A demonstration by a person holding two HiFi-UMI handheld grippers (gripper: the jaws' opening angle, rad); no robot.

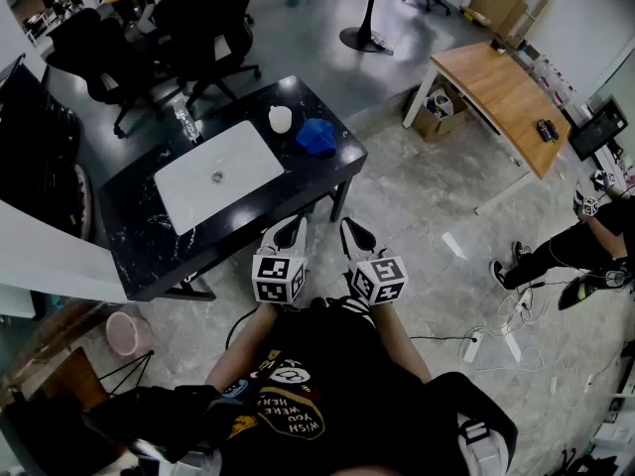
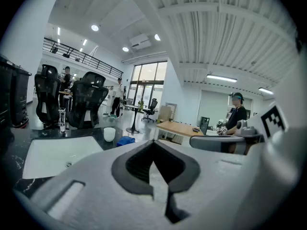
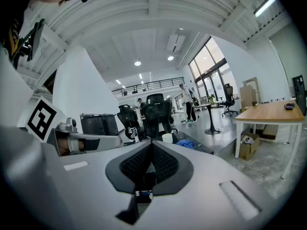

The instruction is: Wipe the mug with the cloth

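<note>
Blue cloth (image 1: 317, 137), white mug (image 1: 281, 119): well ahead of fingertips | left gripper (image 1: 288, 232), right gripper (image 1: 355, 234): fingers together, empty | step: likely approach | next: open, take cloth

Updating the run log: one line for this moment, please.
left hand-held gripper: shut, empty | right hand-held gripper: shut, empty | mug: on table beside cloth, untouched
</note>
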